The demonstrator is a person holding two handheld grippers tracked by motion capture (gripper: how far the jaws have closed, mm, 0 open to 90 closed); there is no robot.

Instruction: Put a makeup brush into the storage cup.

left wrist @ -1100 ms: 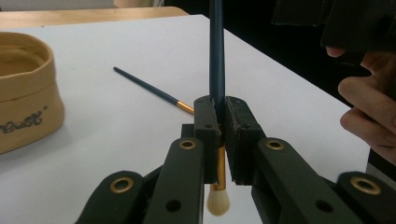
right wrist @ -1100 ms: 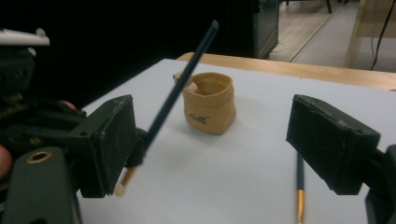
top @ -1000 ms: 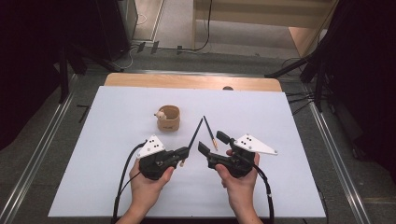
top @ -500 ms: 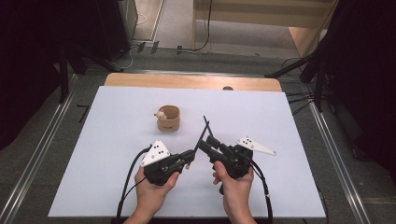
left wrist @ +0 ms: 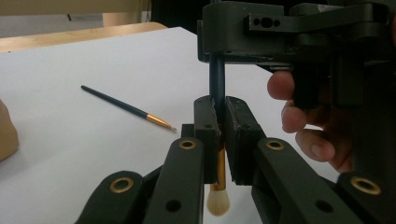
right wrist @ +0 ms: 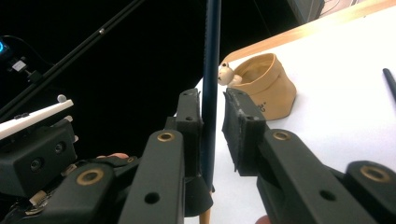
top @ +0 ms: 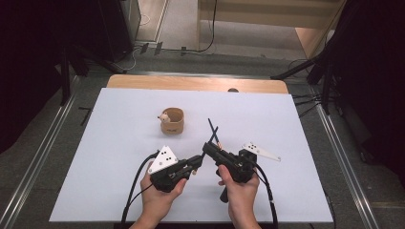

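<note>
My left gripper [left wrist: 223, 135] is shut on a paintbrush [left wrist: 218, 163] at its gold ferrule, white bristles hanging below. The dark handle rises into my right gripper [right wrist: 212, 126], whose jaws have just been closing on it; the pads now sit against the handle [right wrist: 211, 70]. In the high view both grippers meet at mid-table, left gripper [top: 201, 160] below right gripper [top: 206, 147], with the held brush [top: 216, 129] slanting up. A second brush [top: 210, 122] lies flat on the sheet just beyond them, also seen as the thin brush [left wrist: 126, 106].
A tan cup [top: 172, 120] with a small toy figure [top: 164, 116] on its rim stands left of centre, behind the grippers. The white table sheet [top: 119, 167] ends at a wooden edge [top: 191, 83] at the far side. Cables trail towards the person.
The right gripper has come in leftward to the left gripper and its jaws have closed from wide apart onto the brush handle. The left gripper has kept its hold.
</note>
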